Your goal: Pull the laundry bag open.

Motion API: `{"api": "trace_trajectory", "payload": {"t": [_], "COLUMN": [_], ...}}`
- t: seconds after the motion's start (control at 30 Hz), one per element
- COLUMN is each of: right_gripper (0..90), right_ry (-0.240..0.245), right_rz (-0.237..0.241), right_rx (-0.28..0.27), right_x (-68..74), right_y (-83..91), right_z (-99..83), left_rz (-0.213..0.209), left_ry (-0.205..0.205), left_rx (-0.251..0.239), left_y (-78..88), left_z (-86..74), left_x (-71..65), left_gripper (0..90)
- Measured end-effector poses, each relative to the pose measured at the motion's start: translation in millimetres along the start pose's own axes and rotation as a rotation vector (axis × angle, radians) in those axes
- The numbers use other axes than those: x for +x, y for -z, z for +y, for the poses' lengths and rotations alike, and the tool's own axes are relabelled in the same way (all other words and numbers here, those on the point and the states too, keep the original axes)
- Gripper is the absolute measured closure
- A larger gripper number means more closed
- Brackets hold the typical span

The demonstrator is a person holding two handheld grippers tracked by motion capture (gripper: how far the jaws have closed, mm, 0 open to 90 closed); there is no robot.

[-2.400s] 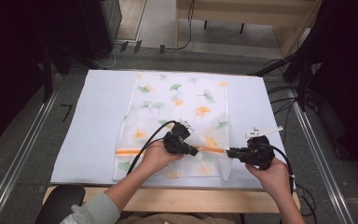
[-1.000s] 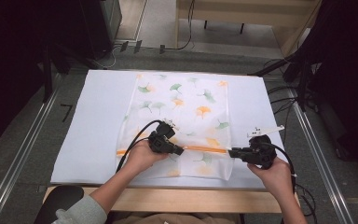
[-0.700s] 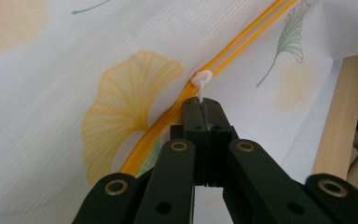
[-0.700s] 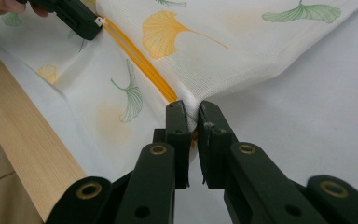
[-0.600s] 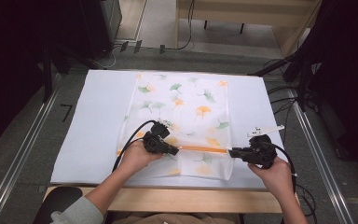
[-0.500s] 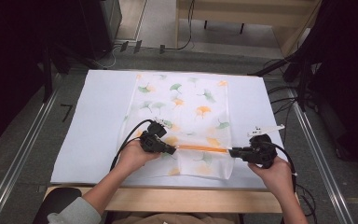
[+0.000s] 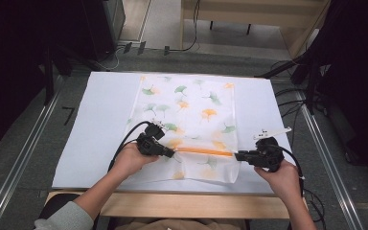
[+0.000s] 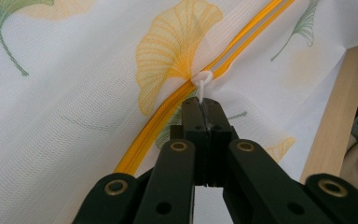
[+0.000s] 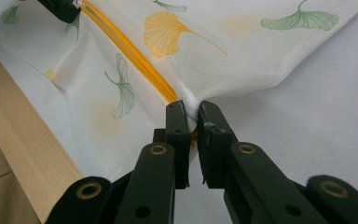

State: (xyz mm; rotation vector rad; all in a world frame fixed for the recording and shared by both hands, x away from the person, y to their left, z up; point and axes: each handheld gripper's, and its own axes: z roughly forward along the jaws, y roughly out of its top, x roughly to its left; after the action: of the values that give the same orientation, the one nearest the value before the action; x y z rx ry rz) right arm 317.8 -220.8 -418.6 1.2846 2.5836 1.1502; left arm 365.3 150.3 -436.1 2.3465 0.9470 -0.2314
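A white mesh bag [image 7: 188, 115] printed with green and orange ginkgo leaves lies flat on the white table cover. An orange zipper [image 7: 205, 152] runs across its near part. My left gripper [image 7: 171, 154] is shut on the white zipper pull [image 8: 202, 83], at the left part of the zipper [image 8: 182, 98]. My right gripper [image 7: 237, 155] is shut on the bag's right edge [image 9: 189, 103], where the zipper [image 9: 135, 53] ends. The mesh bunches up slightly at that pinch. In the right gripper view the left gripper [image 9: 65, 9] sits at the far end of the zipper.
The white cover [image 7: 96, 124] spans the table, with a wooden front edge [image 7: 182, 203] near the person. Metal rails [image 7: 24, 143] run along both sides. Cables [image 7: 292, 96] lie on the floor at the right. Dark equipment stands at the back left.
My left gripper has slid to the left along the zipper with the pull in it, and more orange zipper shows between the grippers. The right gripper has kept its place.
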Motion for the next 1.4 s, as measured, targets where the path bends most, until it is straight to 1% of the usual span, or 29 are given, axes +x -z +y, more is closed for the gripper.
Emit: {"api": "trace_trajectory", "payload": {"t": [0.07,0.1,0.23,0.5,0.6,0.8,0.83,0.87,0.97,1.0,1.03,1.07,1.1,1.17,1.2,1.4], "right_gripper": [85.2,85.2,85.2,85.1,85.1,85.0,85.1,85.1,85.0,85.0,85.0,85.0,85.0,85.0,85.0,85.0], "right_ry": [-0.001,-0.006,-0.004,-0.002,0.0,0.0,0.001,0.001,0.0,-0.001,0.001,0.0,-0.001,-0.003,-0.003,-0.004], "right_rz": [-0.003,-0.003,-0.002,-0.003,-0.002,-0.001,-0.001,-0.002,-0.003,-0.002,-0.003,-0.004,-0.004,-0.003,-0.002,-0.002], "right_rx": [0.001,0.0,0.0,0.002,0.001,0.003,0.003,0.003,0.004,0.005,0.004,0.004,0.003,0.004,0.005,0.006], "right_x": [0.3,0.0,0.0,0.1,0.1,-0.9,-1.1,-1.2,-1.3,-1.4,-1.6,-1.6,-1.7,-1.8,-1.8,-1.9], "right_y": [-0.2,0.2,-0.1,0.1,0.0,0.6,0.5,0.4,0.3,0.3,0.5,0.6,0.6,0.6,0.5,0.1], "right_z": [0.0,-0.4,-0.6,-0.9,-0.8,-1.1,-1.2,-1.1,-1.1,-1.1,-1.2,-1.1,-1.0,-0.9,-0.8,-0.2], "left_rz": [-0.005,-0.009,-0.013,-0.022,-0.025,-0.017,-0.021,-0.02,-0.015,-0.016,-0.021,-0.018,-0.017,-0.016,-0.015,-0.017], "left_ry": [0.001,0.005,0.002,0.009,0.011,0.01,0.017,0.013,0.021,0.02,0.028,0.025,0.034,0.028,0.039,0.047], "left_rx": [-0.003,-0.012,-0.017,-0.006,-0.01,-0.005,-0.006,-0.006,-0.006,-0.005,-0.01,-0.005,-0.006,-0.002,-0.005,-0.013], "left_y": [-0.6,-0.6,-0.1,-2.6,-2.4,1.3,2.3,2.9,3.8,4.5,5.0,6.0,7.4,8.3,9.1,13.7], "left_z": [-0.2,-0.2,-0.2,-1.4,-1.4,-3.4,-4.5,-5.0,-6.7,-7.4,-8.3,-9.2,-10.9,-11.6,-12.7,-16.8], "left_x": [0.7,1.2,1.9,3.8,3.8,6.5,7.2,7.9,8.4,8.6,8.4,9.1,10.0,11.2,11.5,13.9], "left_gripper": [90.0,90.0,90.0,90.0,90.0,90.0,90.0,90.0,90.0,90.0,90.0,90.0,90.0,90.0,90.0,90.0]}}
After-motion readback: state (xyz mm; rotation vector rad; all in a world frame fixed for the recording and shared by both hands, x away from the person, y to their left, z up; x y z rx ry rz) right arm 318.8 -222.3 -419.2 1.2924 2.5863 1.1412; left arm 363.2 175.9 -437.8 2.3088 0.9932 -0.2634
